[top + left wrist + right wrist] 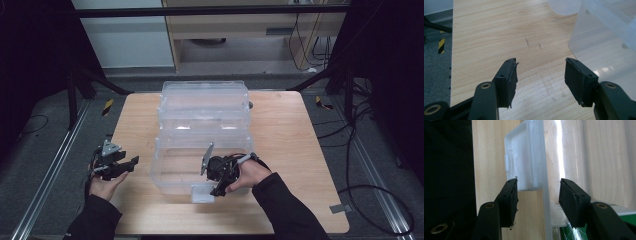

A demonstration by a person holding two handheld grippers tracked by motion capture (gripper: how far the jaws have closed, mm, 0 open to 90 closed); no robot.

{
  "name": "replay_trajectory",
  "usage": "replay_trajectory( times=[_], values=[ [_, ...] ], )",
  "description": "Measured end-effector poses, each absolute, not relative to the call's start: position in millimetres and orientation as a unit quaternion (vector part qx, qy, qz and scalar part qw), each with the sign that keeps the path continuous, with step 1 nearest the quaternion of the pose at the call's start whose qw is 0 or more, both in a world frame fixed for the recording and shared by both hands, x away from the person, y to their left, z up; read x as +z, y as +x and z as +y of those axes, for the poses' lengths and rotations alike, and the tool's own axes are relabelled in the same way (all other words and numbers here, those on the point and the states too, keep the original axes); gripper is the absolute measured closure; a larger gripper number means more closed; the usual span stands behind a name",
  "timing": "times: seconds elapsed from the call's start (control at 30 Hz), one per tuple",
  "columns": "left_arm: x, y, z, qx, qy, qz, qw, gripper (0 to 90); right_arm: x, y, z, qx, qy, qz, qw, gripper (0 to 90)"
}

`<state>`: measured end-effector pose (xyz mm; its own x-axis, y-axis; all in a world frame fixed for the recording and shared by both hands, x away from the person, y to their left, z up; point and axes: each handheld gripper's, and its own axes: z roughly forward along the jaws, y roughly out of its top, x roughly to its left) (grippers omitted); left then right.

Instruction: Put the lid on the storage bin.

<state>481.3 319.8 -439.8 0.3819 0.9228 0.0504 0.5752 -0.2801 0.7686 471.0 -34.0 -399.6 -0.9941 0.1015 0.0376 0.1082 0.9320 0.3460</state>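
Note:
A clear plastic box stands mid-table with its lid swung open to the far side. A white latch hangs on its near wall. My right gripper sits at that wall beside the latch. In the right gripper view its jaws straddle the thin clear wall, the latch just beyond the left pad, and neither pad presses on anything. My left gripper hovers over bare wood left of the box, jaws open and empty.
The wooden table has bare room on both sides of the box. Metal rails run along the floor left and right of it. Cables lie on the floor at the right, and a cabinet stands behind the table.

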Motion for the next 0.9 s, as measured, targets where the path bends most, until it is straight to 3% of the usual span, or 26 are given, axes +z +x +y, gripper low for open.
replay_trajectory(
  times=[0.5, 0.9],
  values=[
    [-427.5, 478.7, 318.0, 0.260, 0.756, 0.483, 0.357, 42.4, -406.9, 476.4, -29.0, -0.154, -0.068, -0.985, 0.040, 60.8],
    [-414.8, 476.8, 319.2, 0.264, 0.755, 0.471, 0.372, 42.2, -409.5, 475.8, -27.2, -0.147, -0.065, -0.986, 0.043, 60.3]
  ],
)
